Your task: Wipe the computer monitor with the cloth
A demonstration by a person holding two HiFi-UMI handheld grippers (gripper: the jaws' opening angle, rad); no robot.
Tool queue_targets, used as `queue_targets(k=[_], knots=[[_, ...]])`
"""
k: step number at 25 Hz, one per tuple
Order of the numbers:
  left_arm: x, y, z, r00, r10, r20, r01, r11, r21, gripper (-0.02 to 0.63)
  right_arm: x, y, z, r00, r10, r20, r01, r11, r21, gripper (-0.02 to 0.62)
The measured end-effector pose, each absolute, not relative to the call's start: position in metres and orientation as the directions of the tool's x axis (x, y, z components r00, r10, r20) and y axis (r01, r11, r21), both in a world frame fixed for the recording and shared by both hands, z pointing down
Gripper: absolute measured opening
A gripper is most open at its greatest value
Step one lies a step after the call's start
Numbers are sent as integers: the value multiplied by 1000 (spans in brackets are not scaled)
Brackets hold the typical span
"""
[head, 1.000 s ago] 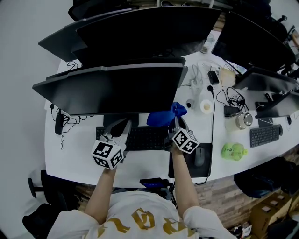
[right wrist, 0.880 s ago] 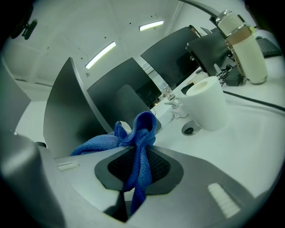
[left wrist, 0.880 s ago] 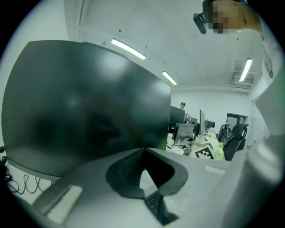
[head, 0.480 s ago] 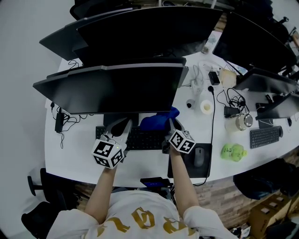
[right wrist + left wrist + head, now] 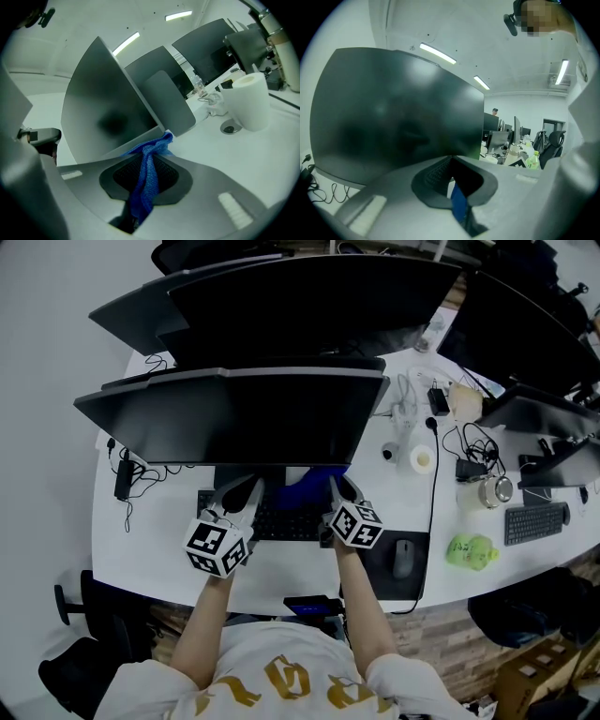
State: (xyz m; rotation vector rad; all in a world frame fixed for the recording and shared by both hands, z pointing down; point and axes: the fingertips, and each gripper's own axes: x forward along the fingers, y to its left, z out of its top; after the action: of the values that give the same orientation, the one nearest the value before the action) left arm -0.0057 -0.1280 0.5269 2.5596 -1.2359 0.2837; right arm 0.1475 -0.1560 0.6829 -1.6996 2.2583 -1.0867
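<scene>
The only container we can name is a green bottle (image 5: pixel 472 550) near the counter's (image 5: pixel 281 573) right end, well apart from both tongs. We cannot tell what it holds. A white paper roll (image 5: pixel 423 458) stands farther back, right of the monitor (image 5: pixel 234 418).

The blue cloth (image 5: pixel 314 486) is pinched in the right tongs (image 5: pixel 339 486). In the right gripper view it hangs down between the two pads, and its bunched upper end reaches the monitor's lower corner. From the head view most of it is tucked under the monitor's bottom edge, above the keyboard (image 5: pixel 281 519).

The left tongs (image 5: pixel 239 491) sit just left of the cloth, over the keyboard's left part and pointing at the screen. Their jaws stand only a narrow way apart. A thin blue strip shows in the gap, but we cannot say what it is.

A second ago the cloth stood out past the monitor's lower right corner, in plain sight. Since then the right tongs have slid left along the bottom edge, and the cloth is now largely hidden beneath it. The left tongs have hardly shifted.
</scene>
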Motion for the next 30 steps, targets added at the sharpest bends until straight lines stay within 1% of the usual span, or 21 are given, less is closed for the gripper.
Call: queue_targets(k=[16, 30], knots=[[-61, -136, 547, 582, -750, 315, -813, -543, 211, 112, 111, -161, 682, -366, -866, 341, -816, 123, -564, 78], [-111, -141, 560, 589, -748, 306, -808, -531, 257, 112, 69, -165, 681, -349, -867, 356, -842, 123, -526, 78]])
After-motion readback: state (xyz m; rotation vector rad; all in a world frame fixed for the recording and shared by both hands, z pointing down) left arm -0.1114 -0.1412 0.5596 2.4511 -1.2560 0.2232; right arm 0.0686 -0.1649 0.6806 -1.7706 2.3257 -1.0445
